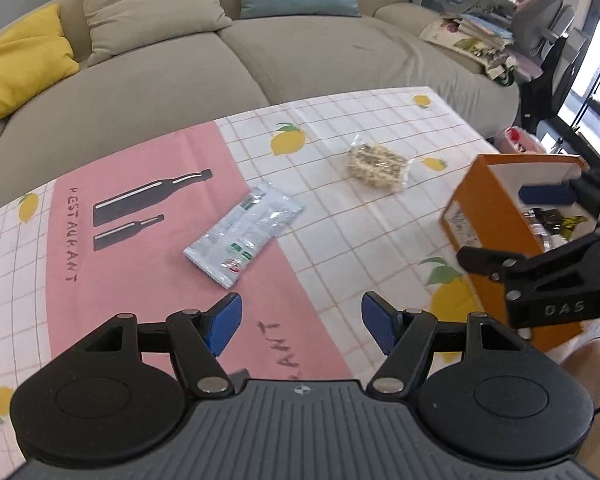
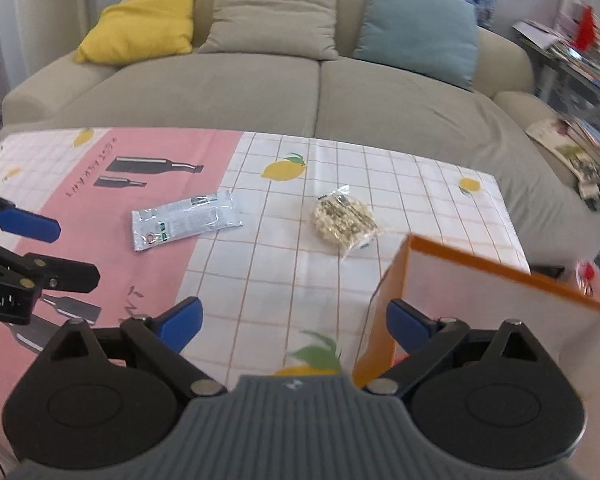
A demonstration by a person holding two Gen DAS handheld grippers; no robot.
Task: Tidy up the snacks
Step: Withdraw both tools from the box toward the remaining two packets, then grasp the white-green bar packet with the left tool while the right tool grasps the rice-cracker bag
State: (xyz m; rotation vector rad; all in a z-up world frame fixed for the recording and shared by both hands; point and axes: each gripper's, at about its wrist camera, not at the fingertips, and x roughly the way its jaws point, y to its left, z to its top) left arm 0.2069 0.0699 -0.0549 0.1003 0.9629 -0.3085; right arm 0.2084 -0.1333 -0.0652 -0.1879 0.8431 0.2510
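Observation:
A silver-white snack packet (image 1: pixel 244 233) lies flat on the tablecloth, ahead and left of my open, empty left gripper (image 1: pixel 302 326). A clear bag of puffed-grain snack (image 1: pixel 377 167) lies farther back. An orange box (image 1: pixel 500 216) with several snacks inside stands at the right. My right gripper (image 2: pixel 294 326) is open and empty, with its right finger over the box's near edge (image 2: pixel 384 300). The packet (image 2: pixel 186 220) and the grain bag (image 2: pixel 346 220) also show in the right wrist view. The right gripper shows above the box in the left wrist view (image 1: pixel 512 228).
The low table carries a pink and white checked cloth (image 1: pixel 340 216) with lemon prints. A beige sofa (image 2: pixel 300 92) with yellow, beige and teal cushions runs behind the table. Shelves with books and a fan (image 1: pixel 540 20) stand at the far right.

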